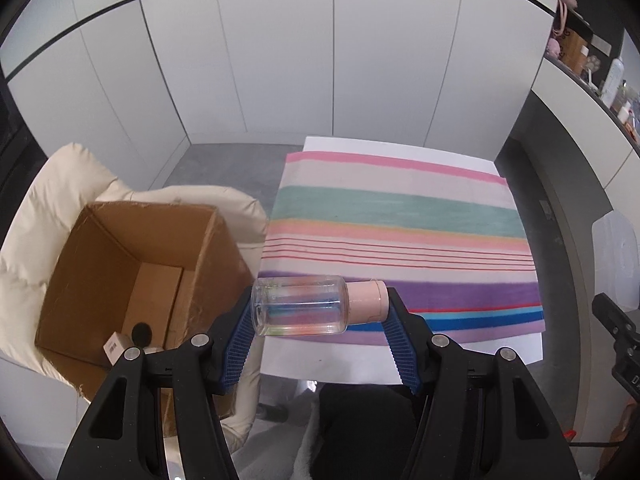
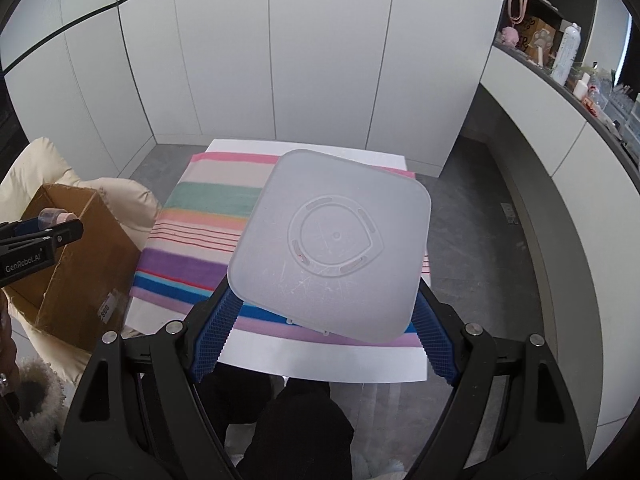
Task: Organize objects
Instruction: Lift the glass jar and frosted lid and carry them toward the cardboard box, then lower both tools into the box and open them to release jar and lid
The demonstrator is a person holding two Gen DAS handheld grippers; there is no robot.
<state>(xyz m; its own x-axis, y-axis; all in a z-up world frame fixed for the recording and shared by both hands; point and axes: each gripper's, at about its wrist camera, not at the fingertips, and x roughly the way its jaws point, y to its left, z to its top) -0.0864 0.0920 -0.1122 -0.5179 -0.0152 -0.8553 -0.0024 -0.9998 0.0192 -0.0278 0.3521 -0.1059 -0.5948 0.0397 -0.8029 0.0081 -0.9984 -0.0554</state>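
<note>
Your left gripper (image 1: pixel 320 316) pinched the clear bottle (image 1: pixel 300 306) lengthwise, pink cap (image 1: pixel 368 302) pointing right, beside the open cardboard box (image 1: pixel 132 280). Your right gripper (image 2: pixel 320 316) clamped the translucent lid (image 2: pixel 332 244) flat above the striped cloth (image 2: pixel 208 200), floor free beyond.

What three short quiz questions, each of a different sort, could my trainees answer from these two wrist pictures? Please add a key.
1. True or false: the left gripper holds the clear bottle upright.
2. Multiple choice: the cardboard box rests on A) the striped cloth, B) a cream cushion, C) the shelf.
3. Fill in: the right gripper holds a frosted plastic ____.

Key
1. False: the bottle lies sideways between the pads, pink cap toward the right finger.
2. B.
3. Lid, square with rounded corners.
</note>
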